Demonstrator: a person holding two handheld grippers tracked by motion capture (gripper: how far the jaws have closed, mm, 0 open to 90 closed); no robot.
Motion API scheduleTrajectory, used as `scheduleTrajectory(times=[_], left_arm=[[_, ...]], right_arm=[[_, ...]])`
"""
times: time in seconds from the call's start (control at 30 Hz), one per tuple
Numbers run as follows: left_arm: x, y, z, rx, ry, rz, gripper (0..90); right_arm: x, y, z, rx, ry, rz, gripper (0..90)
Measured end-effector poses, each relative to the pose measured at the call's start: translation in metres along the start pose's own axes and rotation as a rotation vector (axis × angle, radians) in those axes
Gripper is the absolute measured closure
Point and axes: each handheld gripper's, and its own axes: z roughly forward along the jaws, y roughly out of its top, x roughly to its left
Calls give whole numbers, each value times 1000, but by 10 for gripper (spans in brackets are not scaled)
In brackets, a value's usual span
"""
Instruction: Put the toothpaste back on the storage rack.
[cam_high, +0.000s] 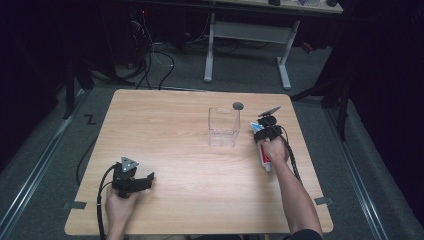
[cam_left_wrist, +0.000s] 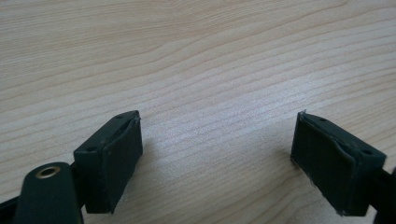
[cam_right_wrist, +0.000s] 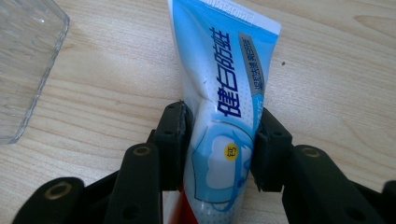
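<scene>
A blue and white toothpaste tube (cam_right_wrist: 229, 84) lies on the wooden table (cam_high: 190, 165) at the right, its crimped end pointing away from me. My right gripper (cam_right_wrist: 219, 149) is shut on the tube's middle, one jaw pressing each side. In the high view the tube (cam_high: 263, 156) lies under that gripper (cam_high: 267, 131), just right of a clear plastic box (cam_high: 223, 126). The box's corner (cam_right_wrist: 28, 60) is at the upper left of the right gripper view. My left gripper (cam_high: 145, 181) rests near the table's front left, open, with bare wood between its pads (cam_left_wrist: 112, 158).
A small dark round object (cam_high: 238, 105) lies on the table behind the clear box. A second table's white legs (cam_high: 209, 50) stand on the floor beyond the far edge, with cables (cam_high: 150, 55) to their left.
</scene>
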Motion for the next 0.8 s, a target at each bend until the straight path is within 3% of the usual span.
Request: scheduleTrajectory(times=[0.33,0.8], left_arm=[[0,0,0,-4,2,-10,171],[0,0,0,-4,4,-9,171]], right_arm=[[1,-1,-3,-12,63,-26,696],[-1,-5,-23,-57,103,-56,712]])
